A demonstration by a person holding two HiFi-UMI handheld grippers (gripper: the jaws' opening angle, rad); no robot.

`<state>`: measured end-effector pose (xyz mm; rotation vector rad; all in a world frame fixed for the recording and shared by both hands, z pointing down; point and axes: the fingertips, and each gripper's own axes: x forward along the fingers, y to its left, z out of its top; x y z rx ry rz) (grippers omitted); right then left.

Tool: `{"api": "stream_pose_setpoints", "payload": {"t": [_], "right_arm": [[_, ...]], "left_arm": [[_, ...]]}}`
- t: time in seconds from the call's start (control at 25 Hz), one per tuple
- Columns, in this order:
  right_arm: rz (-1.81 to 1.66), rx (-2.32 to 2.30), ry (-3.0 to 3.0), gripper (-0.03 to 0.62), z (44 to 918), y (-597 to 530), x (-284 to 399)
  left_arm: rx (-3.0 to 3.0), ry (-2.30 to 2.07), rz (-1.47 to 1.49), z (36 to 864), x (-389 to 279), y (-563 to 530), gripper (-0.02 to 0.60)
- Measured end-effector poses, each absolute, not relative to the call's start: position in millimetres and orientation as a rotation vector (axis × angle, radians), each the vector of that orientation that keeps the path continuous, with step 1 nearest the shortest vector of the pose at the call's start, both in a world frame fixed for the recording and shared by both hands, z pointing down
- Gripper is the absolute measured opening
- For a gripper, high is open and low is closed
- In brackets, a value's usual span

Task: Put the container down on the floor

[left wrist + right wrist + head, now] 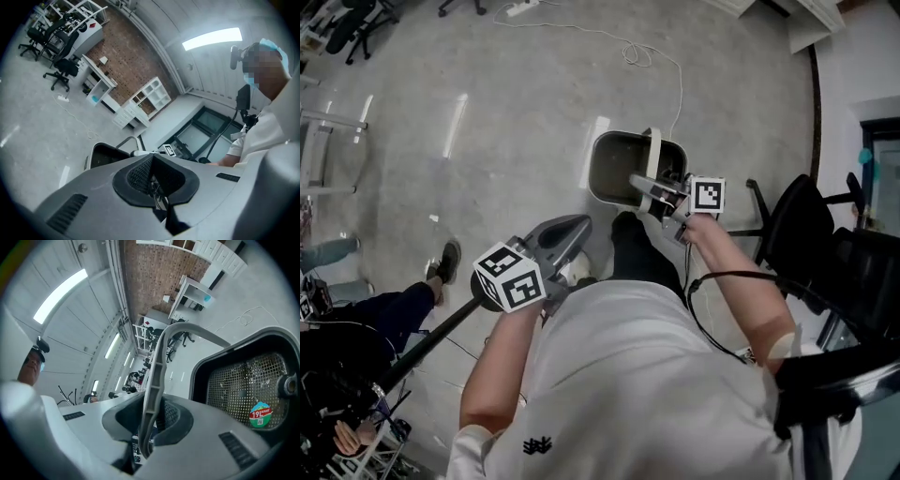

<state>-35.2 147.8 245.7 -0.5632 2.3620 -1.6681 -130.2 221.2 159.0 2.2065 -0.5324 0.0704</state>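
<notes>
clamping the container handle (156, 366), right tongs (151, 423) sit narrow (left tongs (157, 180) closed, empty).

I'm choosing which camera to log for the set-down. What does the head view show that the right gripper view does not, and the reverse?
Only the head view: the left gripper, holding nothing, the right gripper's marker cube, and a bystander's dark shoe. Only the right gripper view: the round sticker on the container's mesh wall, the brick wall and the ceiling light strip. Both: the dark grey mesh container, with the right gripper shut on its pale grey handle.
</notes>
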Motion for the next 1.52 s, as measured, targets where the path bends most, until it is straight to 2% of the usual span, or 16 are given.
{"api": "stream_pose_setpoints", "payload": {"t": [0.36, 0.6, 0.84, 1.08, 1.32, 1.52], "right_arm": [[-1.813, -0.497, 2.447, 0.038, 362, 12, 6], [-1.819, -0.466, 2.485, 0.037, 436, -15, 46], [-1.935, -0.441, 2.470, 0.037, 548, -89, 35], [-1.940, -0.398, 2.491, 0.037, 615, -96, 50], [-2.003, -0.422, 2.458, 0.035, 697, -139, 29], [-2.018, -0.425, 2.441, 0.035, 730, -144, 31]], "left_arm": [[2.083, -0.583, 0.084, 215, -55, 74, 0.011], [2.061, -0.611, 0.078, 261, 0, 48, 0.011], [1.968, -0.595, 0.082, 347, 2, -31, 0.011], [1.977, -0.593, 0.072, 396, 28, -30, 0.011], [1.937, -0.590, 0.053, 453, 8, -67, 0.011], [1.929, -0.590, 0.049, 473, 15, -62, 0.011]]}}
